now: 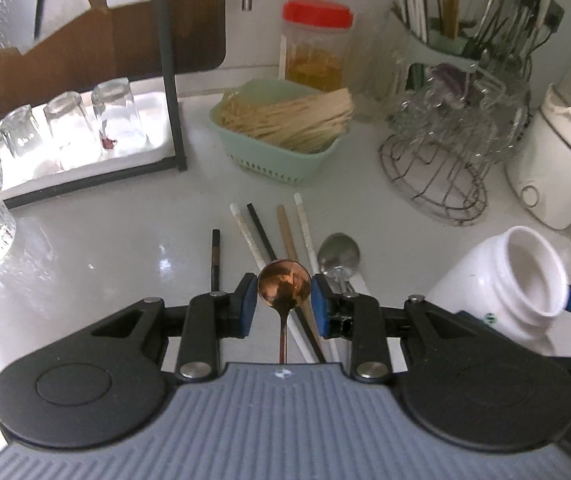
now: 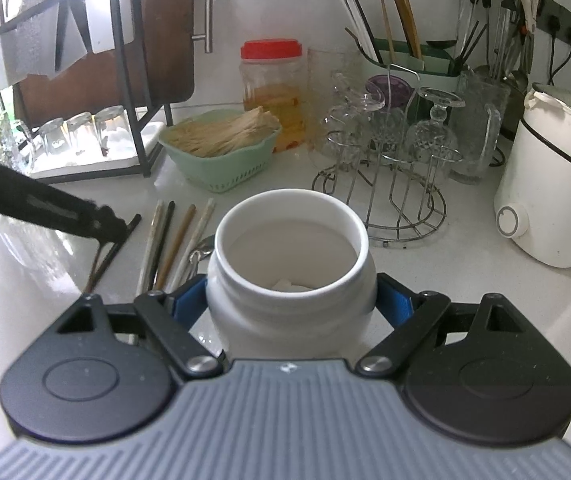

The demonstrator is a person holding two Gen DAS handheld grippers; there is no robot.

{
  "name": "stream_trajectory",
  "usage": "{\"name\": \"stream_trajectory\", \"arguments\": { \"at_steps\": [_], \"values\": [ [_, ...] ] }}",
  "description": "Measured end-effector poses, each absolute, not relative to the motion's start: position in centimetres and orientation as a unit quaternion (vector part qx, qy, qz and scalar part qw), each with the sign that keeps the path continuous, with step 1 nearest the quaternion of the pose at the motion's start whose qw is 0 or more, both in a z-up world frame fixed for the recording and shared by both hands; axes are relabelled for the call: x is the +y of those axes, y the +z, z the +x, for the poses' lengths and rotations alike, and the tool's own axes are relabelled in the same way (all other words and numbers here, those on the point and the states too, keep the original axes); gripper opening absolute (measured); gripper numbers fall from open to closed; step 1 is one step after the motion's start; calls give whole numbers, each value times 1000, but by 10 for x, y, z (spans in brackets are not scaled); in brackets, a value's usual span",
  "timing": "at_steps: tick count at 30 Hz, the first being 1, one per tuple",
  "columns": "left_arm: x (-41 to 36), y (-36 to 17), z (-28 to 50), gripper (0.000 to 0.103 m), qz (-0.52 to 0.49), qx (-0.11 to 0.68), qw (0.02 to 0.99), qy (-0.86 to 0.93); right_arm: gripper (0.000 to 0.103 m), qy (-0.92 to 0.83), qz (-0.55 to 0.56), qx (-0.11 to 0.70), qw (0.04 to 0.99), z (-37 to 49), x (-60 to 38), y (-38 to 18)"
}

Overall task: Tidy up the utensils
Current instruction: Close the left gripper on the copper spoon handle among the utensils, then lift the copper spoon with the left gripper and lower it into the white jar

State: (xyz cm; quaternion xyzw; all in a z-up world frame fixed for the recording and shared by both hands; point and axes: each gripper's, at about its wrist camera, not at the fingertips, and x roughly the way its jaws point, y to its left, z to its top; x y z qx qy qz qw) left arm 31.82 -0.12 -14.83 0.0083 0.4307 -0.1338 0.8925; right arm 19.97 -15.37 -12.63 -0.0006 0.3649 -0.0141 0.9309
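Note:
A copper spoon point(image 1: 284, 286) shows between the blue pads of my left gripper point(image 1: 284, 304), its bowl up and its handle running back under the gripper; the pads stand apart from the bowl, so the jaws are open. Several chopsticks point(image 1: 281, 248) and a silver spoon point(image 1: 338, 256) lie on the white counter just ahead. My right gripper point(image 2: 291, 300) is shut on a white jar point(image 2: 291, 264), open mouth up, also seen in the left wrist view point(image 1: 517, 280). The left gripper point(image 2: 101, 220) shows in the right wrist view beside the chopsticks point(image 2: 173, 240).
A green basket point(image 1: 285, 160) of wooden sticks and a red-lidded jar point(image 1: 315, 48) stand behind. A wire glass rack point(image 1: 445, 152), a utensil holder point(image 1: 437, 36) and a white cooker point(image 1: 557, 160) are at right. A rack with upturned glasses point(image 1: 73, 128) is at left.

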Motion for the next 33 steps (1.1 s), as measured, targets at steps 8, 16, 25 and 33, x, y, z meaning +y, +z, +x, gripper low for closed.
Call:
{"name": "stream_trajectory", "arguments": {
  "at_steps": [8, 16, 25, 33],
  "values": [
    [-3, -126, 294, 34, 4, 422, 896, -134, 90, -8, -5, 372, 928, 203, -153, -126],
    [-12, -100, 277, 34, 13, 412, 902, -129, 90, -5, -2, 378, 926, 205, -155, -125],
    [-25, -80, 263, 34, 20, 400, 908, -123, 90, 21, -11, 379, 925, 204, -158, -126],
    [-37, -64, 247, 34, 21, 373, 919, -127, 90, 37, -15, 370, 928, 199, -161, -127]
  ]
}}
